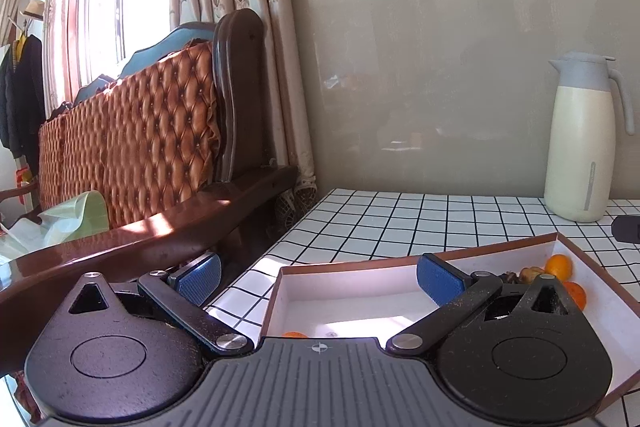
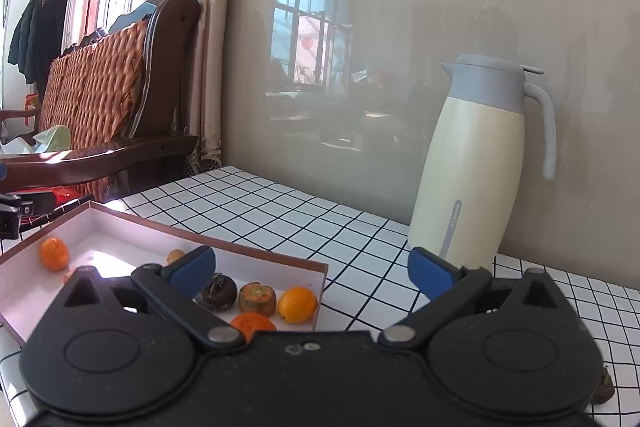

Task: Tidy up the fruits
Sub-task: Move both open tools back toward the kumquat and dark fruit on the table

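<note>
Both my claws, left gripper (image 1: 318, 277) and right gripper (image 2: 312, 273), gape empty over the checked tablecloth (image 2: 280, 211); the jug (image 2: 476, 163) stands at two o'clock.

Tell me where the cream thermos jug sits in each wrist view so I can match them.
Left wrist: the thermos jug stands at the far right, on the checked tablecloth against the wall.
Right wrist: the jug stands right of centre, beyond the right gripper.
Shared landmark: the shallow white box holding fruit.
</note>
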`<state>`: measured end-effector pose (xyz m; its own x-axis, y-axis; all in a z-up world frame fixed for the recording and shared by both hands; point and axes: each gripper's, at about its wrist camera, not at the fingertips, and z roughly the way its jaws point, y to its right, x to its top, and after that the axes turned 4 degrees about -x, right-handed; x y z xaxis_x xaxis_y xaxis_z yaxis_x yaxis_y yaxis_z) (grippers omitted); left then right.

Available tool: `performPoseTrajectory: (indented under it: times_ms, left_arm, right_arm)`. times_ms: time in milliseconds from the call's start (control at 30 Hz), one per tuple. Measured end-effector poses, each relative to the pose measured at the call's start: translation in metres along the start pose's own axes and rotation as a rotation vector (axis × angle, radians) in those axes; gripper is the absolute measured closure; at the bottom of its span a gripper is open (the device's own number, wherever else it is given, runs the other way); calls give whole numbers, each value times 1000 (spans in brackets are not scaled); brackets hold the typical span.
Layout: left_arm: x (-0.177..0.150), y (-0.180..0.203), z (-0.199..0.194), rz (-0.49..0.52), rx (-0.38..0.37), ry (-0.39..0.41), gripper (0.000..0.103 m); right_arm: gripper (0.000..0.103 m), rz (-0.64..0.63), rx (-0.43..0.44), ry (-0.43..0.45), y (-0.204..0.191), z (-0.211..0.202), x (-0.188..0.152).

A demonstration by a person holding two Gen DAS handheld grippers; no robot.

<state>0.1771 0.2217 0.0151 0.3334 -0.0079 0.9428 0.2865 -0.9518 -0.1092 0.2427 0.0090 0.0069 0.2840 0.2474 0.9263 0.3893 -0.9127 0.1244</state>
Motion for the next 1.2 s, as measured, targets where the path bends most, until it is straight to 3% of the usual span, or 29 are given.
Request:
performPoseTrajectory:
  times_ms: [200,600,1200]
  left_arm:
    - [4,13,-23,0,-20,26,0]
    - [-2,57,-72,1,-132,57,0]
    - [5,135,-77,33,-250,76,0]
  right_arm:
    - [6,22,-19,4,11,-20,-2]
    - [6,33,-63,-1,35,-65,-20]
    - [7,69,-202,-25,100,-101,-47]
